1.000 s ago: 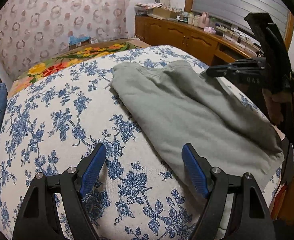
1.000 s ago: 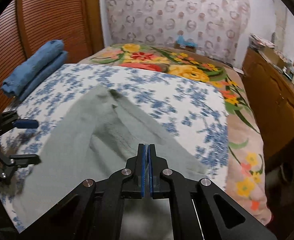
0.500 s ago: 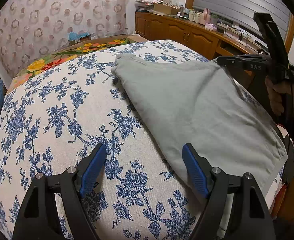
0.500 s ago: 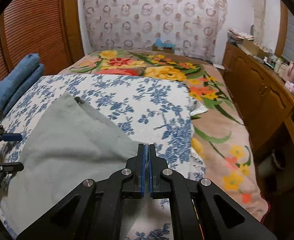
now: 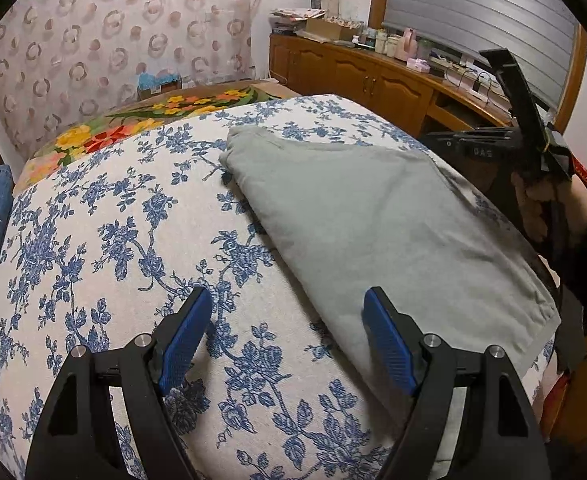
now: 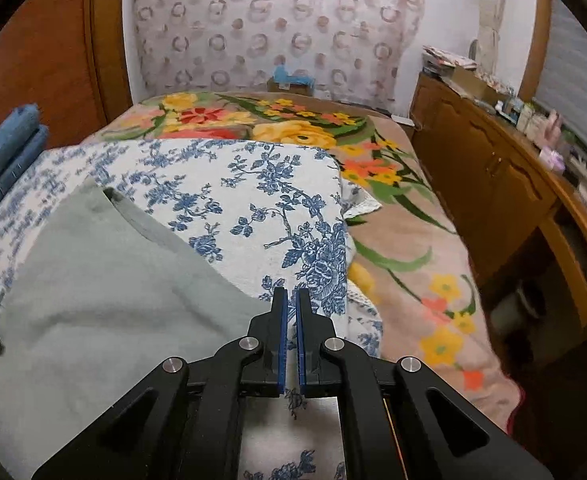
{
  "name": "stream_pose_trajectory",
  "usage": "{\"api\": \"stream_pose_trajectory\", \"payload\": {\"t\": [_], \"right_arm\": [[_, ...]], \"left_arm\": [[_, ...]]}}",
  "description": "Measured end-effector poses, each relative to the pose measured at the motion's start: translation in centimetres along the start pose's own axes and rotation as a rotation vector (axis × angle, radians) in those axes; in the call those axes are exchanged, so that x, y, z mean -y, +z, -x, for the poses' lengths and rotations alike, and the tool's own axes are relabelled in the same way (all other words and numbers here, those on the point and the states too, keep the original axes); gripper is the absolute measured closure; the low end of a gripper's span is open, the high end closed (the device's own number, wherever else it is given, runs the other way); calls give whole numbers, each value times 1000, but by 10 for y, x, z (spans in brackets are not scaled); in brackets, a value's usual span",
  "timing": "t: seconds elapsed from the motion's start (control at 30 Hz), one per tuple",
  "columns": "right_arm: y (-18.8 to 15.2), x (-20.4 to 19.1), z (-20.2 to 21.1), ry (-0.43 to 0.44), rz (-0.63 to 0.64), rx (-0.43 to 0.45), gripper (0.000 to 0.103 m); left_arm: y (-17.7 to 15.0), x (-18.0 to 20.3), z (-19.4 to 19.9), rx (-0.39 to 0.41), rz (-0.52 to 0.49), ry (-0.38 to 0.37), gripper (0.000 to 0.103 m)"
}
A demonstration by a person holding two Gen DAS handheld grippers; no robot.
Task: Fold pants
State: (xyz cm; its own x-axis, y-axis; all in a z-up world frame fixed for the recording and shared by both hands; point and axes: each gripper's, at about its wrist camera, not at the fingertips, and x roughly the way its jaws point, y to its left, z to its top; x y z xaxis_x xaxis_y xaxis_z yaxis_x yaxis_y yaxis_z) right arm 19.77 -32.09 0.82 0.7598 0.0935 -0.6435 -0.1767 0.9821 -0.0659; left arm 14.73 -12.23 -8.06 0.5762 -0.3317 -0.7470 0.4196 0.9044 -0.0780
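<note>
Pants (image 5: 373, 216), soft grey-green knit, smooth folded slab, floral woven bedcover (image 5: 133, 240)

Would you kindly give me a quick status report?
Left gripper open, empty. Right gripper shut, empty. Pants folded flat on bed. Nothing in the way.

Blue-flowered bedspread (image 5: 133, 240) over a bright floral blanket (image 6: 393, 216). Folded denim (image 6: 9, 148) at the bed's left edge. Ring-patterned curtain (image 5: 113, 52) behind. Wooden cabinet (image 5: 365, 80) along the right wall, top cluttered.
</note>
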Motion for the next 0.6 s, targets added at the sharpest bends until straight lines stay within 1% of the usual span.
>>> {"api": "stream_pose_trajectory", "payload": {"t": [0.03, 0.07, 0.17, 0.2, 0.27, 0.33, 0.5, 0.6], "right_arm": [[-1, 1, 4, 5, -11, 3, 100], [-2, 1, 8, 6, -15, 12, 95], [-8, -2, 28, 14, -14, 46, 91], [-11, -3, 34, 18, -13, 52, 83], [-18, -6, 46, 21, -14, 63, 74], [-26, -9, 56, 34, -19, 73, 72], [-49, -18, 80, 58, -26, 80, 61], [-64, -24, 96, 67, -36, 78, 59]], "left_arm": [[-1, 1, 2, 3, -2, -1, 24], [-1, 2, 4, 7, -3, -3, 24], [-3, 5, 9, 16, -5, -5, 24], [-4, 5, 11, 19, -5, -6, 24], [-5, 7, 13, 24, -6, -7, 24], [-7, 9, 16, 28, -8, -10, 24], [-15, 12, 19, 26, -10, -8, 24], [-20, 13, 23, 29, -8, -10, 24]]}}
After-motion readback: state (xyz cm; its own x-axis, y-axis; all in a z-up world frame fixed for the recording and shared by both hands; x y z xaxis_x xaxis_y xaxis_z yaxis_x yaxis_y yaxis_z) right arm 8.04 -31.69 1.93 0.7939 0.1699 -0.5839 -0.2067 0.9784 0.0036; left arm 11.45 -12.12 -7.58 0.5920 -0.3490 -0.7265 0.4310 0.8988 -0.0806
